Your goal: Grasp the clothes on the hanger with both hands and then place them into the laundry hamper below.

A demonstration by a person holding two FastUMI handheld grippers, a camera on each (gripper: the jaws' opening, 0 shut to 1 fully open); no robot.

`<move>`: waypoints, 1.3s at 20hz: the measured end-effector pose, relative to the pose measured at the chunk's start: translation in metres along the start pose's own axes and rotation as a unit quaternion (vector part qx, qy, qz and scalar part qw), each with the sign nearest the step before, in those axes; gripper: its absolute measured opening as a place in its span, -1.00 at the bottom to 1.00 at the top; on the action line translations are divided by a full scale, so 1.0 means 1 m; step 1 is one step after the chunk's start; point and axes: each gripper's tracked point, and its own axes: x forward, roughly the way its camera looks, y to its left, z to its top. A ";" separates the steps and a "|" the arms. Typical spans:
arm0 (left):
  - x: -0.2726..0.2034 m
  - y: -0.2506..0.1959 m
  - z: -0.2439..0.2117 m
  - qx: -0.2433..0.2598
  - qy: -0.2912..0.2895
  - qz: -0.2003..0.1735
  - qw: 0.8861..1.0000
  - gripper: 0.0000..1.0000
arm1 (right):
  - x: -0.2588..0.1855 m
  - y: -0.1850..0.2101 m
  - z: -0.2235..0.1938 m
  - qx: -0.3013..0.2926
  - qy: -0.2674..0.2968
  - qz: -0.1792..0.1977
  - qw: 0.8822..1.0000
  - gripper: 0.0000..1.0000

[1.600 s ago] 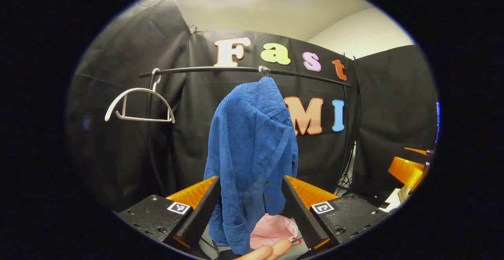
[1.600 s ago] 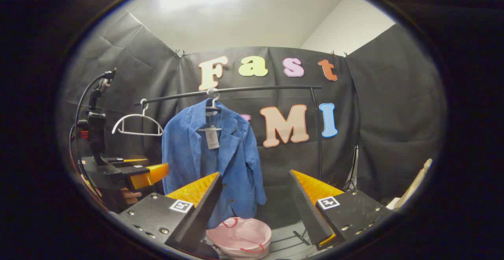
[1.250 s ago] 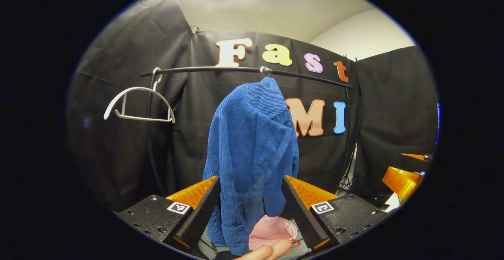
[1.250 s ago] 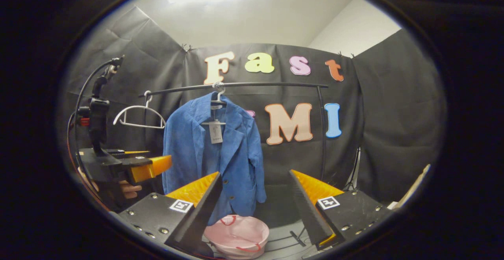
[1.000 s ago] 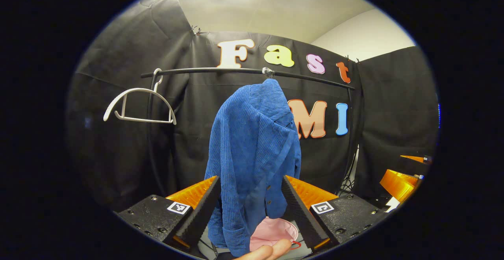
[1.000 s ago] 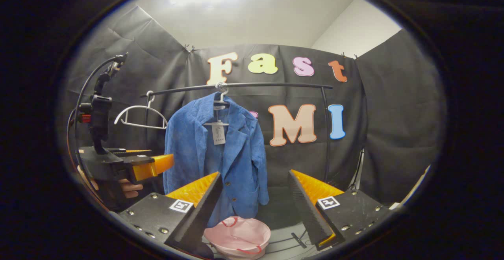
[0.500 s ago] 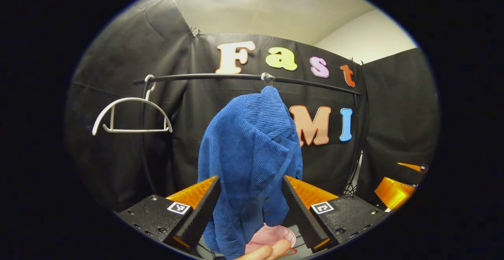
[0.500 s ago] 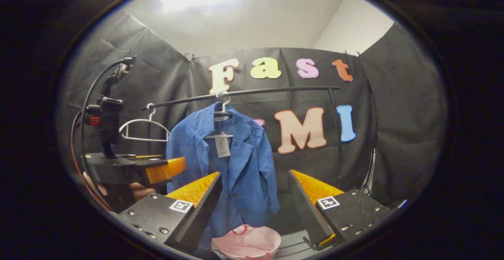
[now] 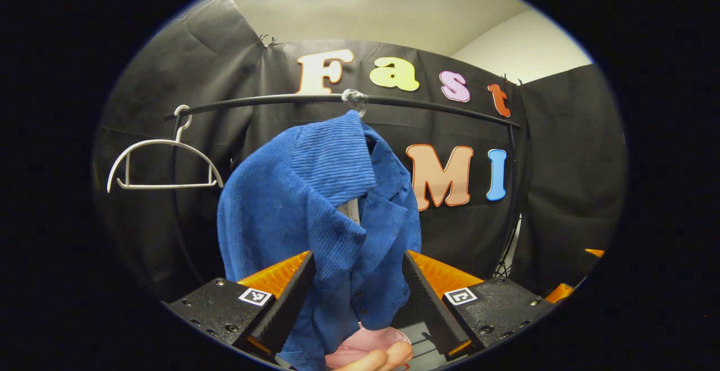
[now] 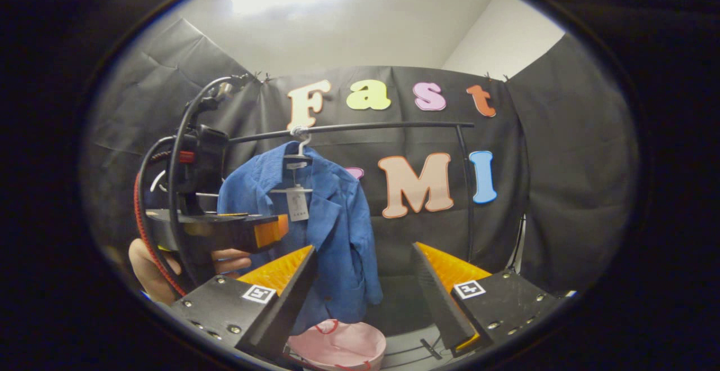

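Note:
A blue corduroy jacket (image 9: 315,208) hangs on a white hanger from the black rail (image 9: 450,110). My left gripper (image 9: 358,257) is open and close in front of the jacket's chest, with the lapel and buttons showing between its fingers; I cannot tell whether they touch the cloth. In the right gripper view the jacket (image 10: 332,230) hangs on its hanger (image 10: 297,156) with a tag, and the left gripper (image 10: 270,230) sits level at its left front, held by a hand (image 10: 152,264). My right gripper (image 10: 364,248) is open, farther back, holding nothing. The pink hamper (image 10: 337,345) stands on the floor below the jacket.
An empty white hanger (image 9: 163,157) hangs at the left end of the rail. The rail's upright post (image 10: 467,191) stands to the right of the jacket. A fingertip (image 9: 382,356) shows at the bottom edge over the hamper (image 9: 365,342). A cable loops above the left gripper.
My left gripper has moved in toward the jacket, which now looks larger and shows its collar opening. In the right gripper view it has slid right, up to the jacket's front.

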 end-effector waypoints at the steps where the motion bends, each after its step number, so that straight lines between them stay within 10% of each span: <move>1: 0.006 0.000 -0.002 0.003 0.000 0.009 1.000 0.92 | 0.001 -0.007 0.000 0.003 0.000 -0.003 1.000 0.87; 9: 0.054 0.034 -0.013 0.058 -0.019 0.112 0.992 0.66 | 0.009 -0.040 -0.009 0.014 0.010 -0.018 1.000 0.98; 15: 0.066 0.046 -0.014 0.045 -0.020 0.071 0.996 -0.99 | 0.024 -0.028 -0.023 0.006 0.019 -0.008 1.000 0.98; 26: -0.006 0.047 0.004 0.053 -0.074 0.038 0.995 -0.99 | 0.068 0.023 -0.060 0.030 0.052 0.033 0.998 0.99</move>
